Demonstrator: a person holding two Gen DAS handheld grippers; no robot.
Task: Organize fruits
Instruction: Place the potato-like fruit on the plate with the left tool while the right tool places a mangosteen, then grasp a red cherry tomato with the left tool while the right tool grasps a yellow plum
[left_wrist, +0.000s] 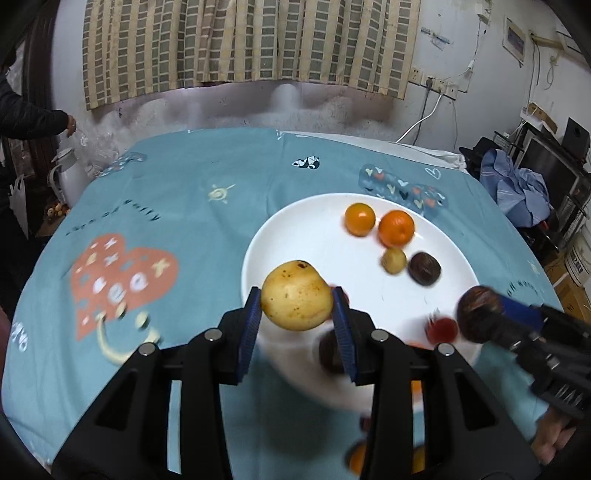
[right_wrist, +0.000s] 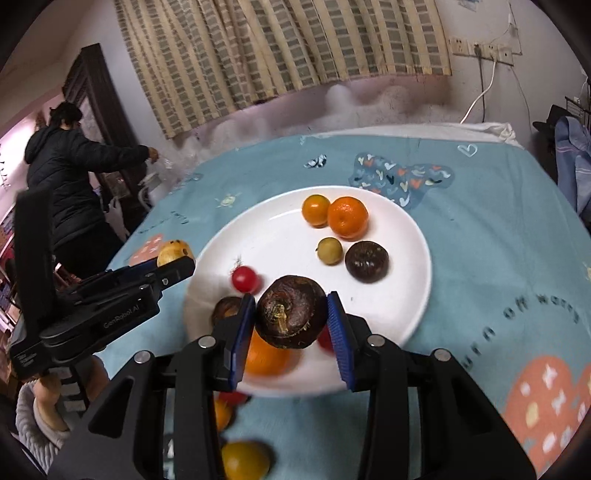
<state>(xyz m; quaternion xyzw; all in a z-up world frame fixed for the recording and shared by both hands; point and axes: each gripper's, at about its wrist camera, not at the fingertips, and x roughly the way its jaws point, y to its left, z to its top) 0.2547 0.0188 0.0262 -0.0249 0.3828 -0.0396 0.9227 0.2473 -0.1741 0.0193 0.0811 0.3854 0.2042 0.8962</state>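
Observation:
My left gripper (left_wrist: 297, 312) is shut on a yellow speckled pear (left_wrist: 297, 304), held above the near left rim of a white plate (left_wrist: 306, 236). My right gripper (right_wrist: 291, 314) is shut on a dark brown round fruit (right_wrist: 291, 312) above the plate's (right_wrist: 266, 236) near part; it shows in the left wrist view too (left_wrist: 478, 314). On the plate lie two oranges (right_wrist: 347, 217), a small yellow-green fruit (right_wrist: 330, 250), a dark brown fruit (right_wrist: 366, 261) and a small red fruit (right_wrist: 244, 278). Another orange fruit (right_wrist: 266, 356) and a brown one (right_wrist: 226, 308) sit partly hidden behind my fingers.
The plate rests on a table with a light blue patterned cloth (left_wrist: 184, 177). Loose orange and yellow fruits (right_wrist: 244, 459) lie near the table's front edge. A person in a dark jacket (right_wrist: 62, 184) stands at the far left. A curtain (left_wrist: 243, 40) hangs behind the table.

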